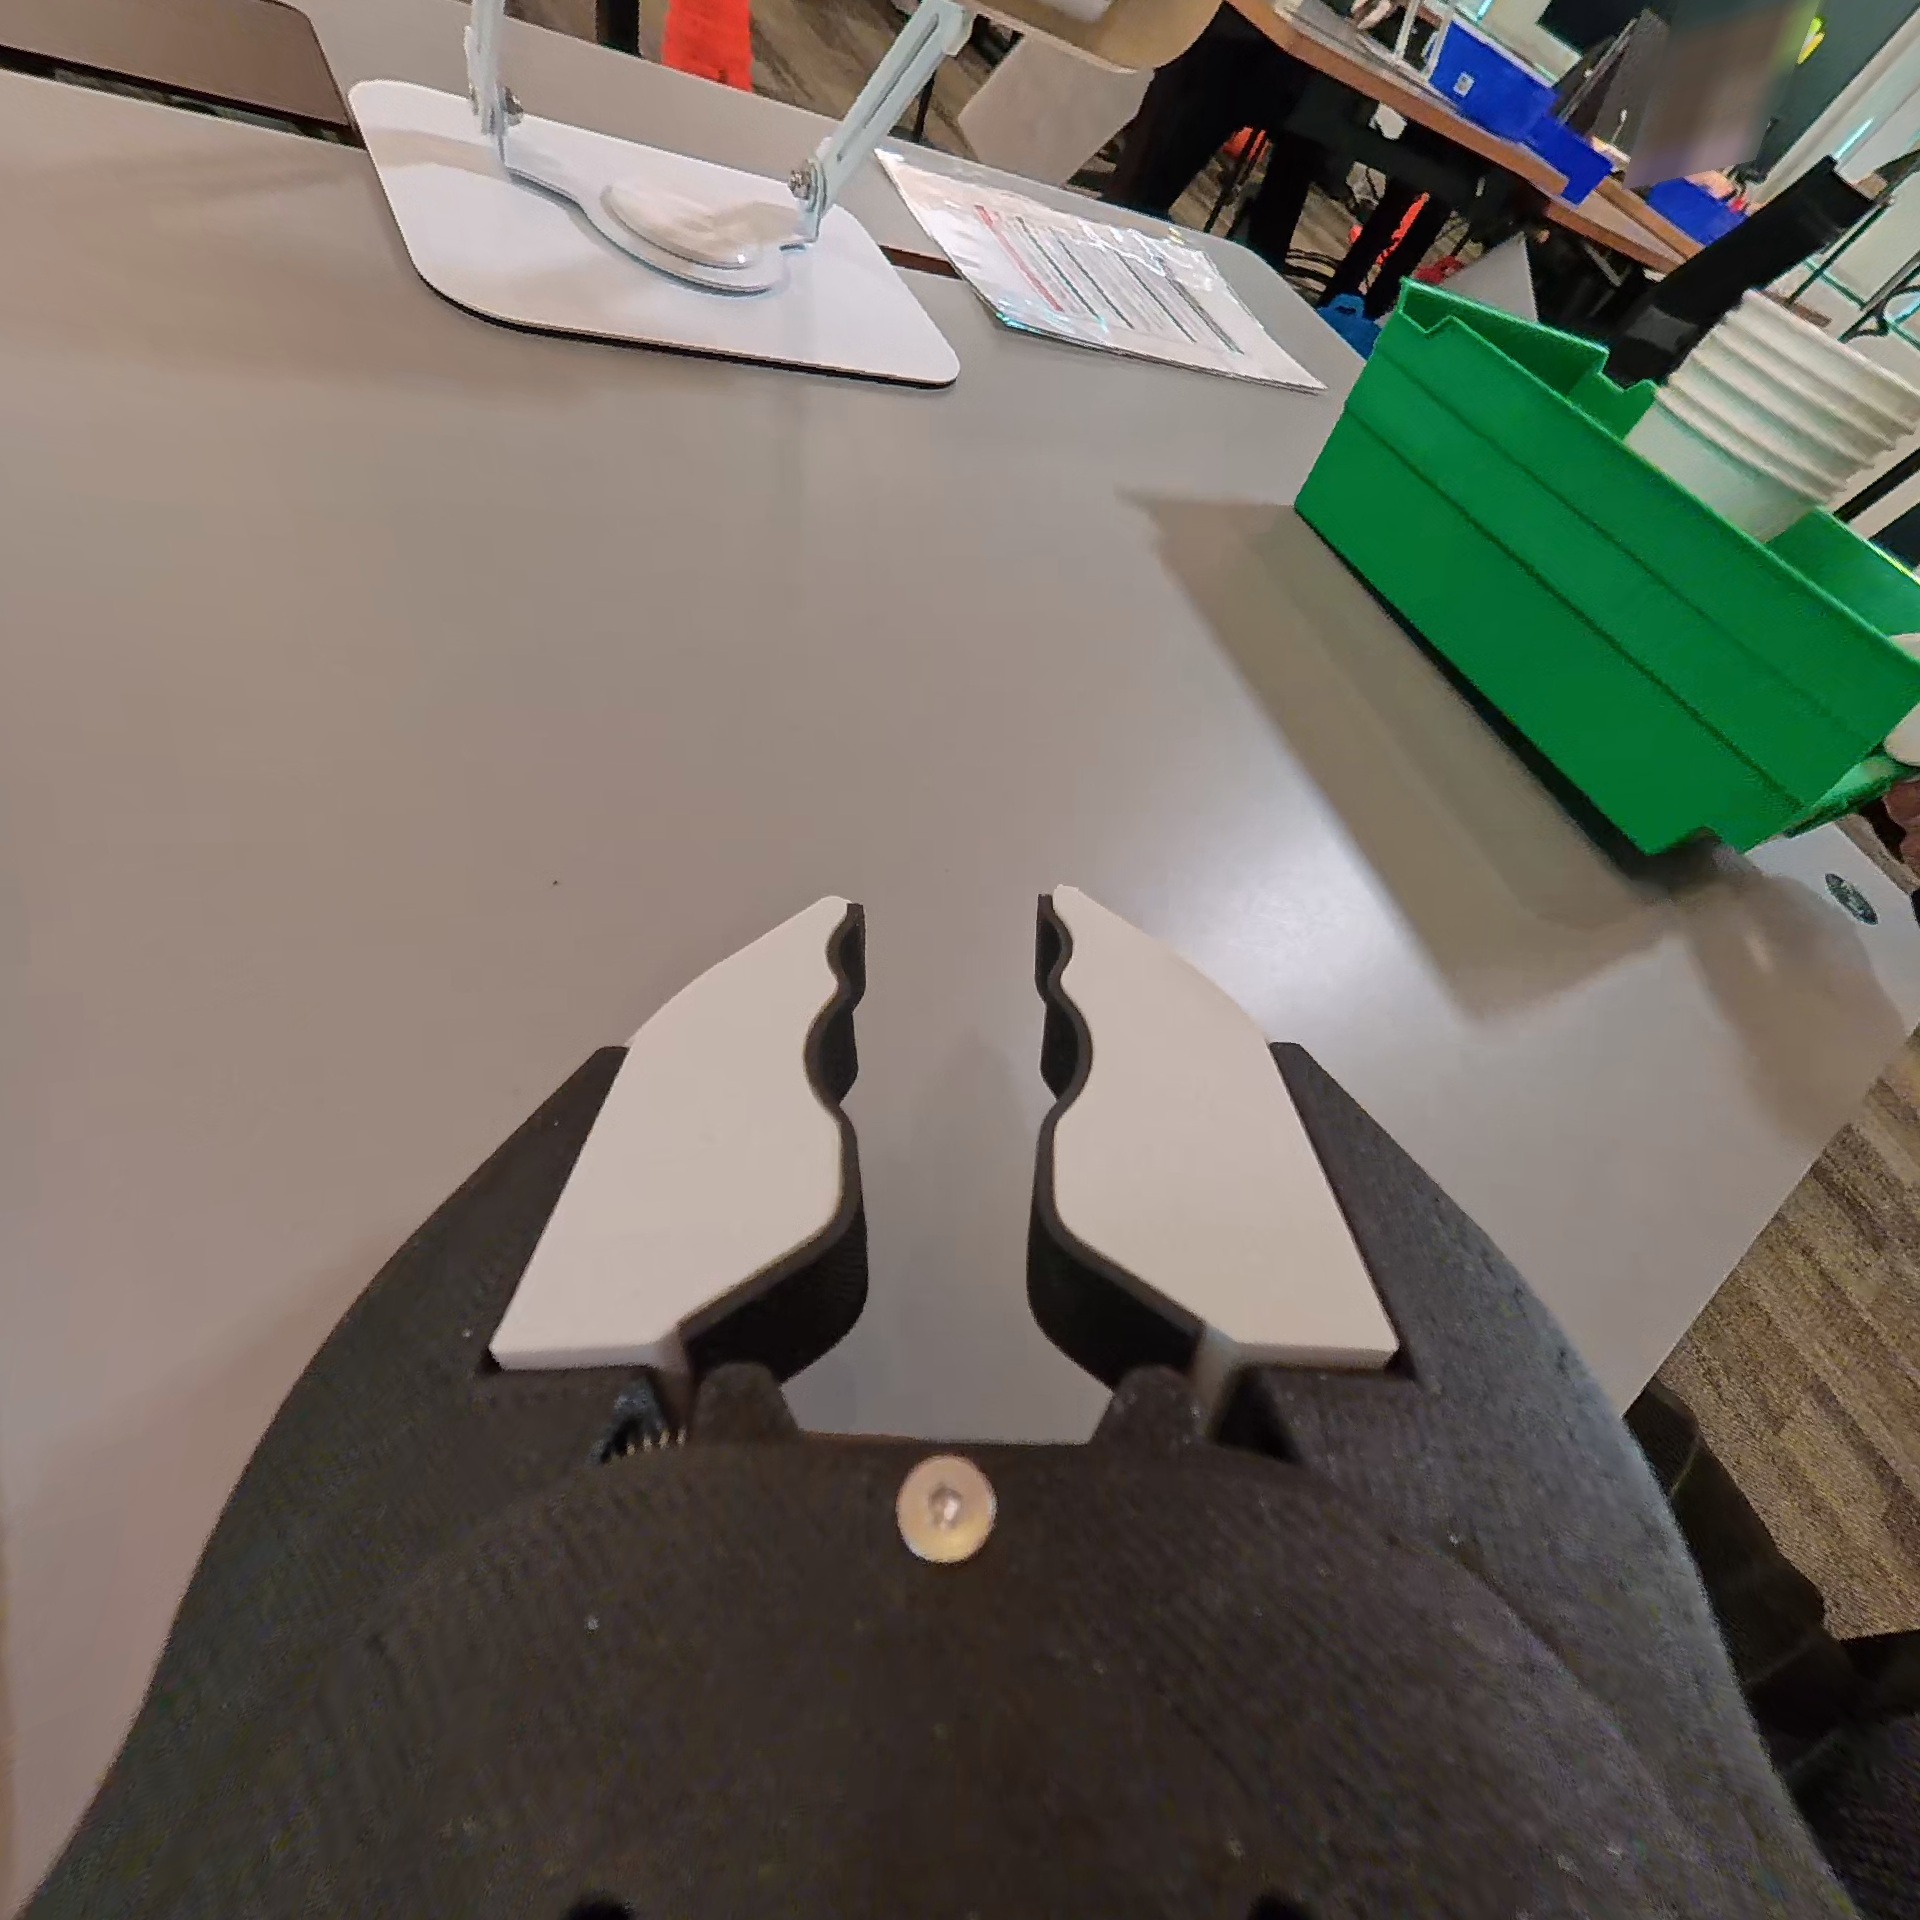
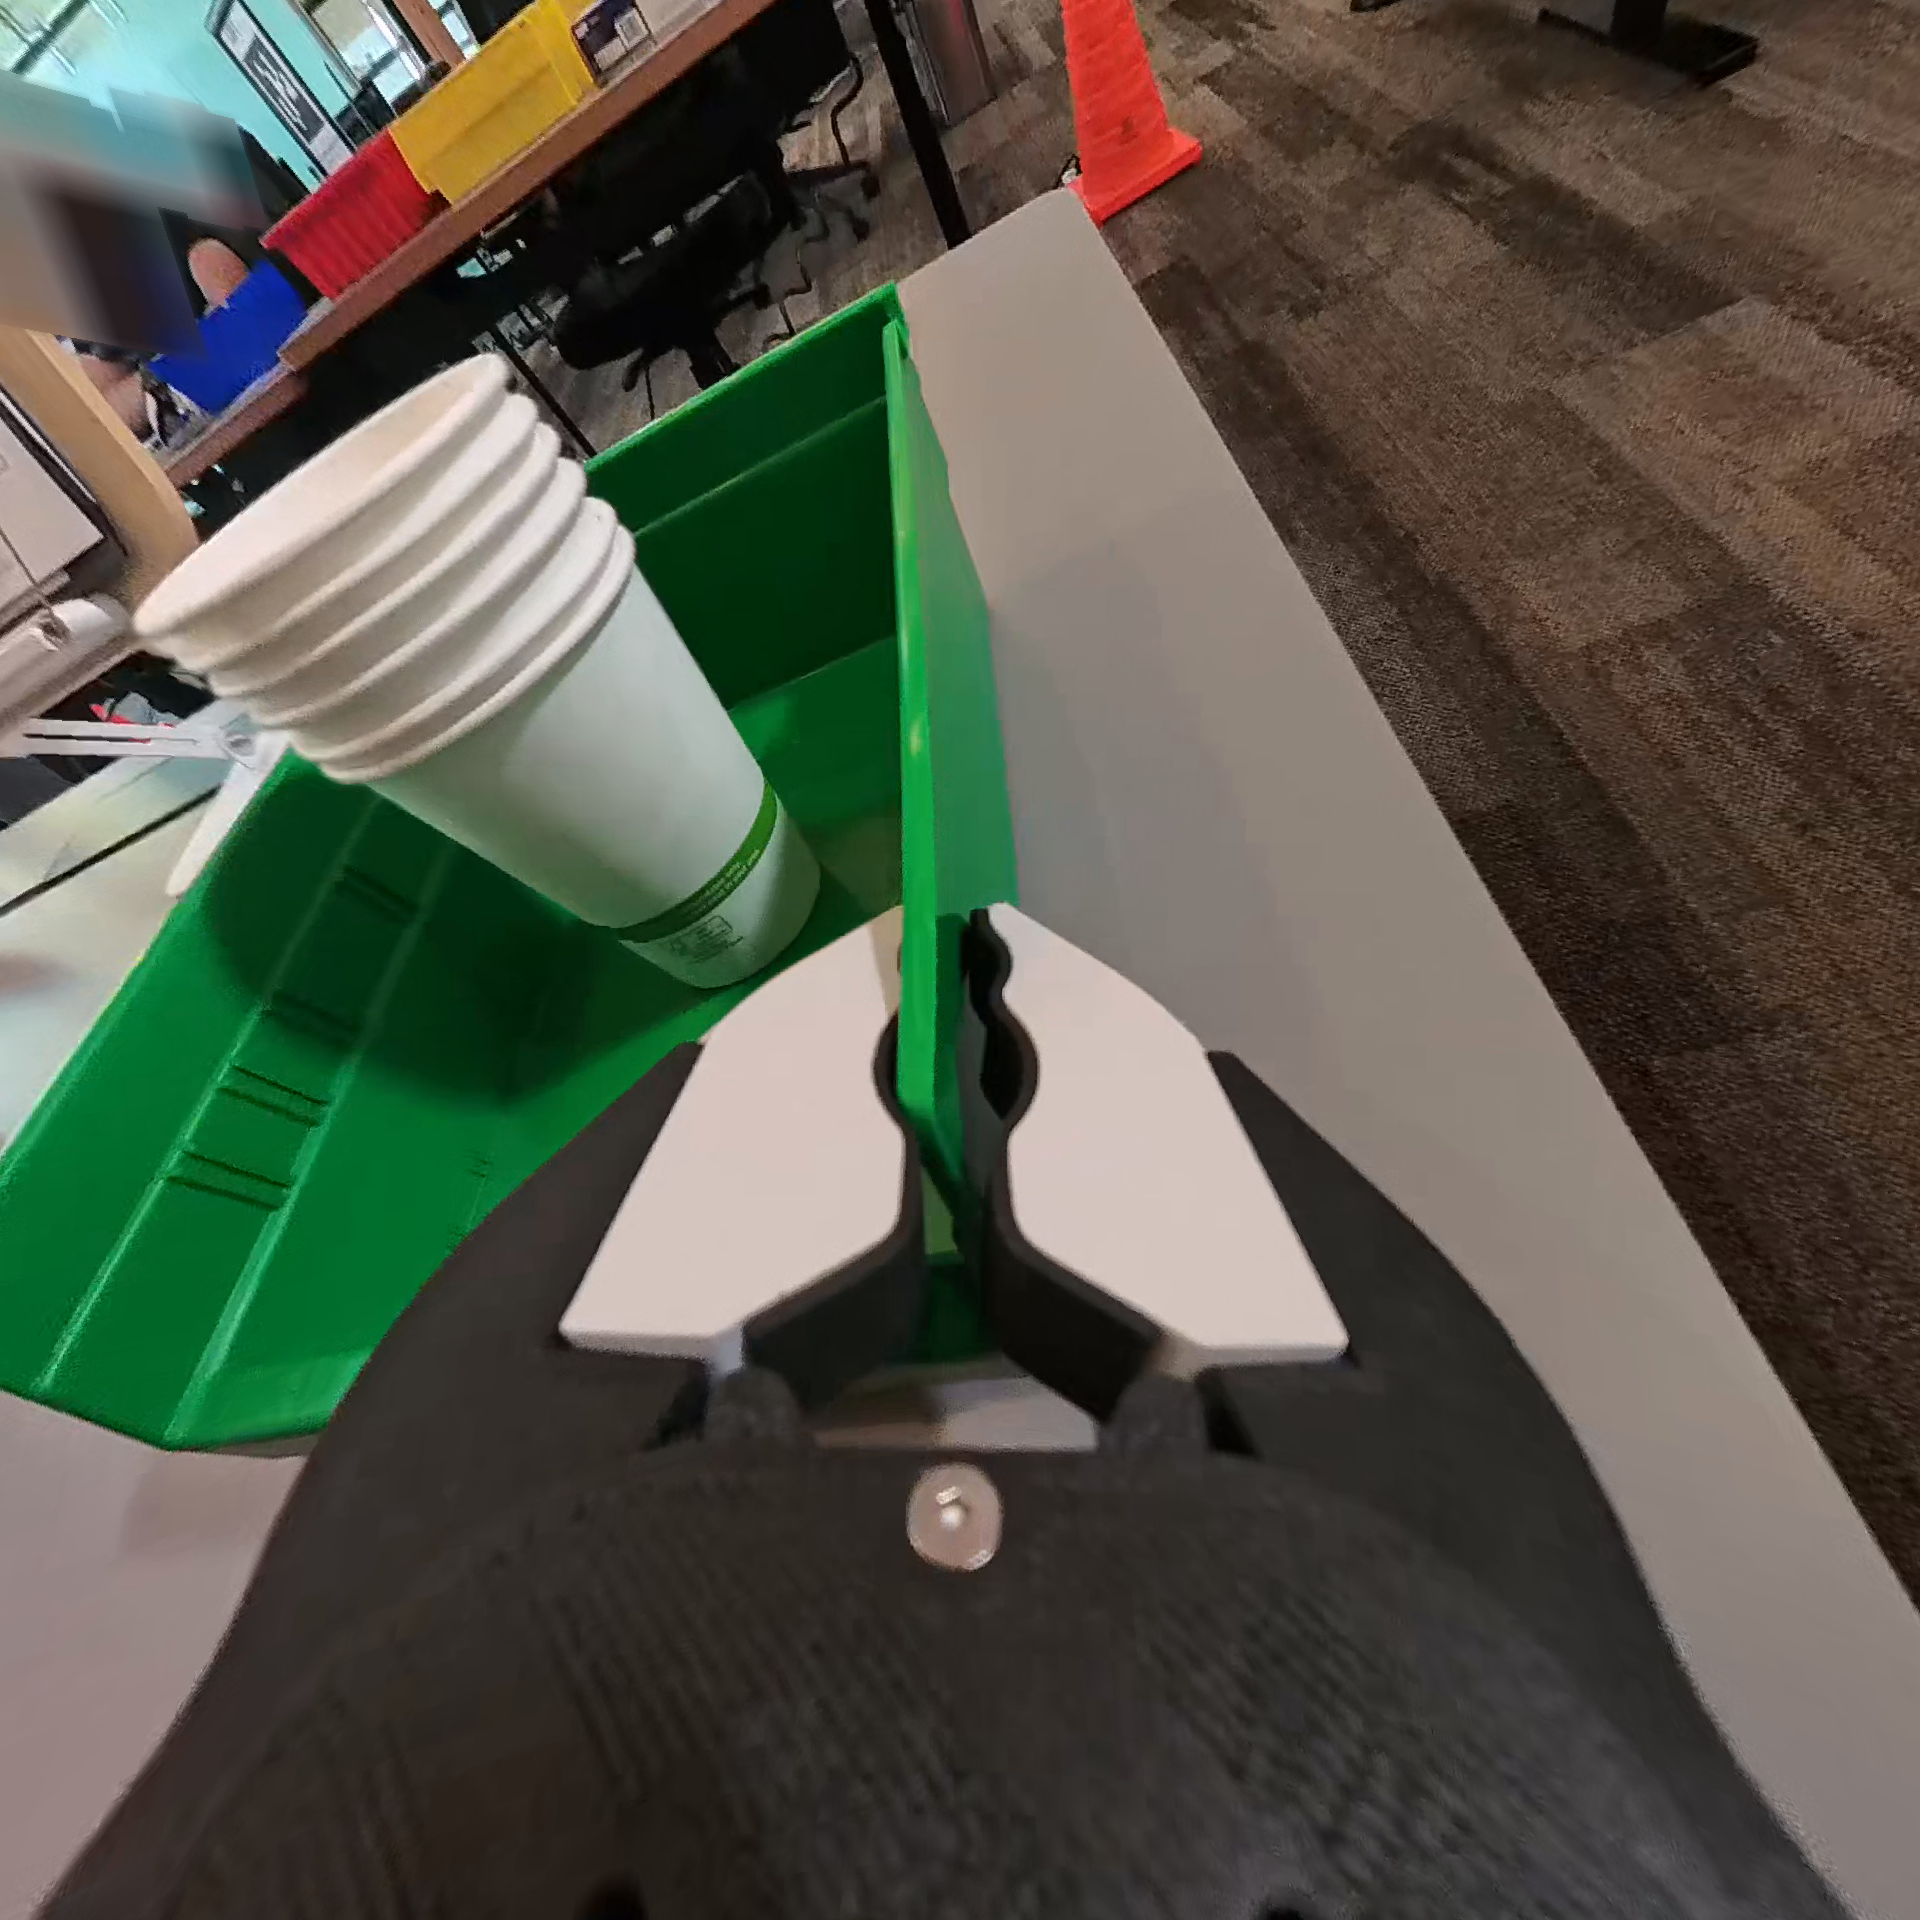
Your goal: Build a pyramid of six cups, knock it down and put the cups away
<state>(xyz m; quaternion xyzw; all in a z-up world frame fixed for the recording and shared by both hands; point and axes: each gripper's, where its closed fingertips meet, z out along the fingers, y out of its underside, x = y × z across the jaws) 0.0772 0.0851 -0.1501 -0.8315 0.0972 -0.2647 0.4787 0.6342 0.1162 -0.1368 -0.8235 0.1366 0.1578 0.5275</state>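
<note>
My right gripper (image 2: 940, 935) is shut on the right wall of a green plastic bin (image 2: 940, 665), one finger inside and one outside. A stack of several white paper cups (image 2: 499, 665) leans tilted inside the bin. The bin looks tipped, its near left corner off the grey table (image 2: 1195, 779). In the left wrist view my left gripper (image 1: 949, 914) is open and empty, low over the bare grey table (image 1: 520, 675), well left of the green bin (image 1: 1590, 613) and the cup stack (image 1: 1787, 416).
A white stand base with metal arms (image 1: 644, 239) and a plastic-covered sheet (image 1: 1101, 270) lie at the table's far side. The table's right edge drops to carpet (image 2: 1558, 520). An orange cone (image 2: 1122, 104), chairs and tables with coloured bins stand beyond.
</note>
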